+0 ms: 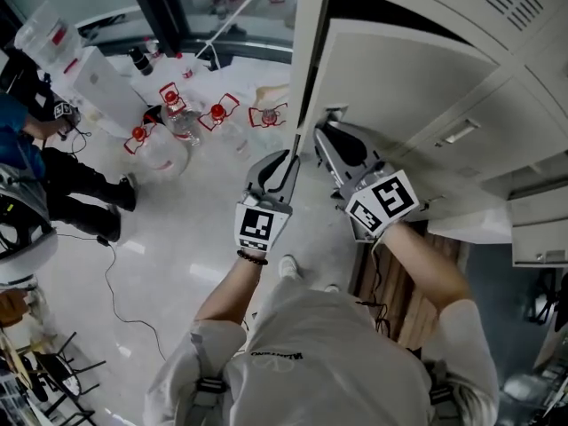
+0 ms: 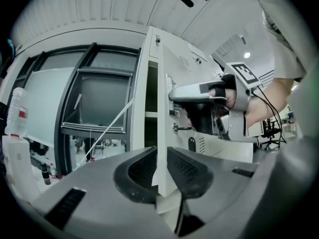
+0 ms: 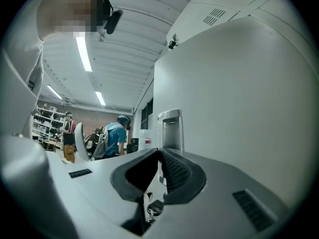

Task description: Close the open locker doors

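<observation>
Pale grey sheet steel, the locker door (image 1: 399,87) stands swung out from the bank of lockers (image 1: 515,25) in the upper right of the head view, not yet home against its frame. You're in the closing step, with both tools on it. Your left gripper (image 1: 288,161) sits astride the door's free edge, its pads narrowed onto the panel, as the left gripper view shows. Your right gripper (image 1: 330,138) is on the door's face, jaws nearly together around the foot of the chrome handle (image 3: 169,126), with a key (image 3: 154,206) dangling below. Next, I judge, you swing the door toward the frame. Free the left jaws from the edge before it seats, or they'll be caught.
</observation>
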Demonstrator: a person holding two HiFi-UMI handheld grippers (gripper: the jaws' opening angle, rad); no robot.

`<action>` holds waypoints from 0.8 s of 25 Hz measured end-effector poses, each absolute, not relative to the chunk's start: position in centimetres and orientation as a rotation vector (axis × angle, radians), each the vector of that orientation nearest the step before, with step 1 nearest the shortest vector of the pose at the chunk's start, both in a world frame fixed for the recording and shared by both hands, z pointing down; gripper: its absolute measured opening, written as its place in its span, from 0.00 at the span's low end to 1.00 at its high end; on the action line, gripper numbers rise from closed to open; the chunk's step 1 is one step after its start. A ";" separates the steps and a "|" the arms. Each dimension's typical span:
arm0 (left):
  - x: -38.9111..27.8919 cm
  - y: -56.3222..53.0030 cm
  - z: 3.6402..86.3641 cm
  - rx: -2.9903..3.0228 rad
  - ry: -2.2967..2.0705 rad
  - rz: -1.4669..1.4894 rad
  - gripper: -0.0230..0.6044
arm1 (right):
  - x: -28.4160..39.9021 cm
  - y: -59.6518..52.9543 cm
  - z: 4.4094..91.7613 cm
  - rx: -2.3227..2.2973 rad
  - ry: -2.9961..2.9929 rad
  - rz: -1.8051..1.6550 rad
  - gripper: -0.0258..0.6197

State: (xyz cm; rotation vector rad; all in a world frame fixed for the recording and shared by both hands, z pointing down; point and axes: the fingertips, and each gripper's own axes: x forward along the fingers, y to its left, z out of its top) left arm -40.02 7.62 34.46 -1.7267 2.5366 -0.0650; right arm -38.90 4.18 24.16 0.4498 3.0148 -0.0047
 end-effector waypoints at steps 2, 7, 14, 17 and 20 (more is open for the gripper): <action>-40.3 7.0 34.5 -1.738 2.514 -0.097 0.12 | -40.0 3.6 24.2 0.391 3.021 -0.004 0.09; -41.5 4.1 34.7 -1.755 2.496 -0.140 0.06 | -41.9 2.5 24.2 0.268 3.024 0.013 0.09; -43.8 2.0 36.0 -1.729 2.544 -0.157 0.05 | -43.4 1.8 24.1 0.157 3.023 0.019 0.09; -44.5 1.3 36.0 -1.704 2.541 -0.166 0.04 | -44.0 1.1 24.1 0.113 3.021 0.016 0.09; -45.2 0.7 36.0 -1.693 2.540 -0.172 0.04 | -44.6 0.6 24.1 0.067 3.021 0.017 0.09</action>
